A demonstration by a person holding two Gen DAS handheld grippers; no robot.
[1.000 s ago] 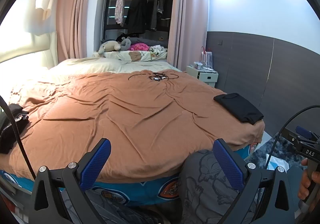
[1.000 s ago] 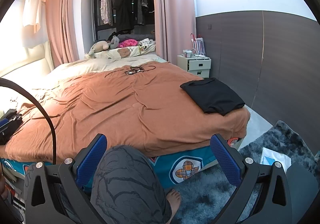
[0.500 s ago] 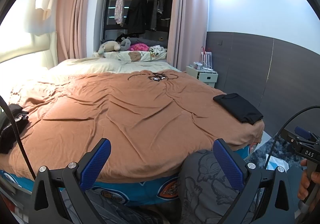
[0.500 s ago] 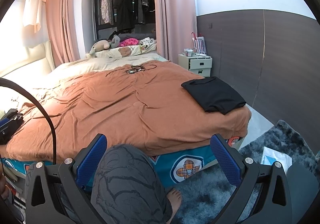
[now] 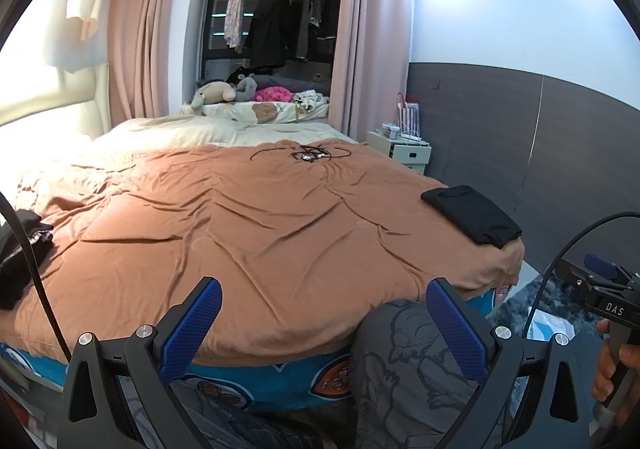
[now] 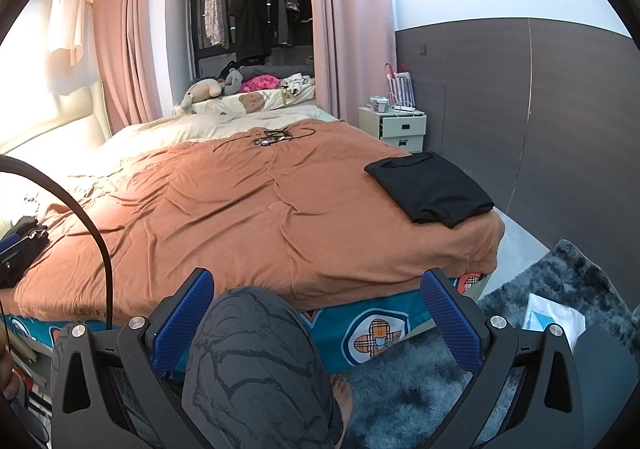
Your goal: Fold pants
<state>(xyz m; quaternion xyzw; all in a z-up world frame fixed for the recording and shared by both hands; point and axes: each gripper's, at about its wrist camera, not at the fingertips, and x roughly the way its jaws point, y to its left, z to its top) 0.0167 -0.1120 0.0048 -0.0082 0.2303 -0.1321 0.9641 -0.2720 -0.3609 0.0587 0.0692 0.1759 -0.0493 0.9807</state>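
A folded black garment [image 5: 472, 219] lies on the near right corner of the bed's orange-brown blanket [image 5: 260, 217]; it also shows in the right wrist view [image 6: 430, 189]. A pile of dark clothes [image 5: 20, 249] sits at the bed's left edge. My left gripper [image 5: 322, 301] is open and empty, held off the bed's near edge. My right gripper [image 6: 318, 289] is open and empty too, low in front of the bed. The person's knee in grey printed pants [image 6: 256, 361] sits between its fingers without touching them.
Tangled black cables [image 5: 308, 155] lie mid-bed, with plush toys and pillows [image 5: 240, 97] behind. A white nightstand [image 6: 394, 127] stands by the dark wall panel. A shaggy grey rug [image 6: 420, 389] with a white packet [image 6: 554, 319] covers the floor. A cable [image 6: 80, 217] arcs at left.
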